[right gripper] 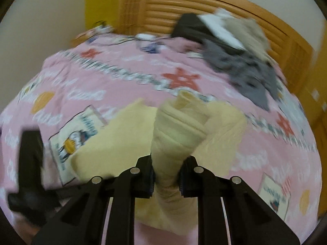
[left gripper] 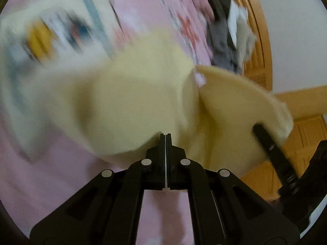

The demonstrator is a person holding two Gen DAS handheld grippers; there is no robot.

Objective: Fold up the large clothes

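Observation:
A pale yellow garment (left gripper: pixel 130 102) lies partly spread on a pink patterned bedspread (left gripper: pixel 143 16). My left gripper (left gripper: pixel 165 135) is shut, its tips pinching the garment's near edge. My right gripper (right gripper: pixel 166 161) is shut on a bunched, twisted fold of the same garment (right gripper: pixel 177 126) and holds it lifted off the bed. The right gripper also shows in the left wrist view (left gripper: pixel 271 151), at the garment's far right edge. The left gripper shows as a dark blur at the left of the right wrist view (right gripper: pixel 28 163). Both views are motion-blurred.
A pile of grey, black and white clothes (right gripper: pixel 235 47) lies near the wooden slatted headboard (right gripper: pixel 163 6). The pink bedspread (right gripper: pixel 122 75) covers the bed. Wooden furniture (left gripper: pixel 302 138) stands beside the bed.

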